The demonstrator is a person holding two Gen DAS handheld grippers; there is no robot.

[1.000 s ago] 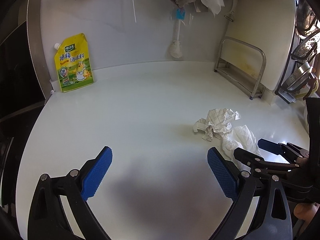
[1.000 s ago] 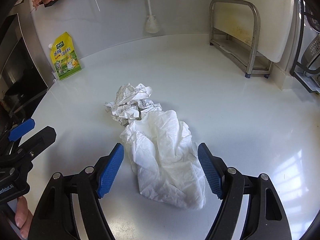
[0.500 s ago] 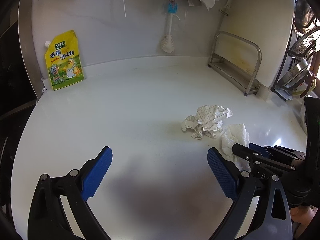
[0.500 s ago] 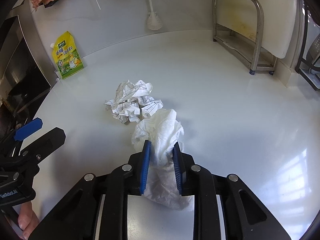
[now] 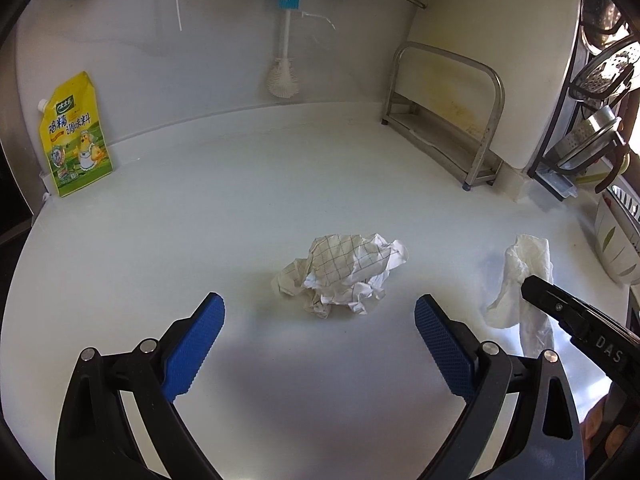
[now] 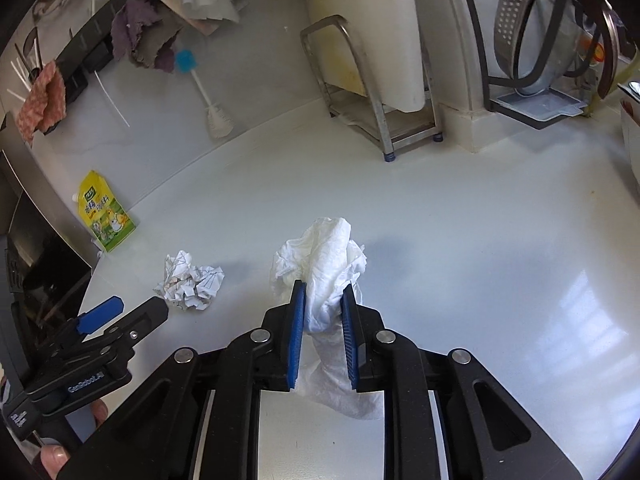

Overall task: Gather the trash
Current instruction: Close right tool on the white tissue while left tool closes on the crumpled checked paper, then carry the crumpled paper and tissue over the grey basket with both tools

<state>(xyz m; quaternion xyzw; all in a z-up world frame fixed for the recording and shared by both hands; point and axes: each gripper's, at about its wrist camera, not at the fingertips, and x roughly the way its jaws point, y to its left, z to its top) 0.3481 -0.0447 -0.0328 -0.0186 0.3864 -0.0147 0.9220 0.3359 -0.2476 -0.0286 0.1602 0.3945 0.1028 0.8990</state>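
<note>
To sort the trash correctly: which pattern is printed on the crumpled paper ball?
The crumpled white paper ball carries a dark grid of squares, clearest in the left wrist view.

Crumpled paper ball point(image 5: 346, 274) on the counter point(image 5: 200, 240), right in front of the left gripper point(image 5: 320, 344). To the right of the ball, a tissue point(image 6: 320, 264) up between the right gripper point(image 6: 323, 334) pads. Far behind the ball, to its left, a pouch point(image 5: 74, 136) against the wall. Behind, to its right, a metal rack point(image 5: 444, 112).
</note>
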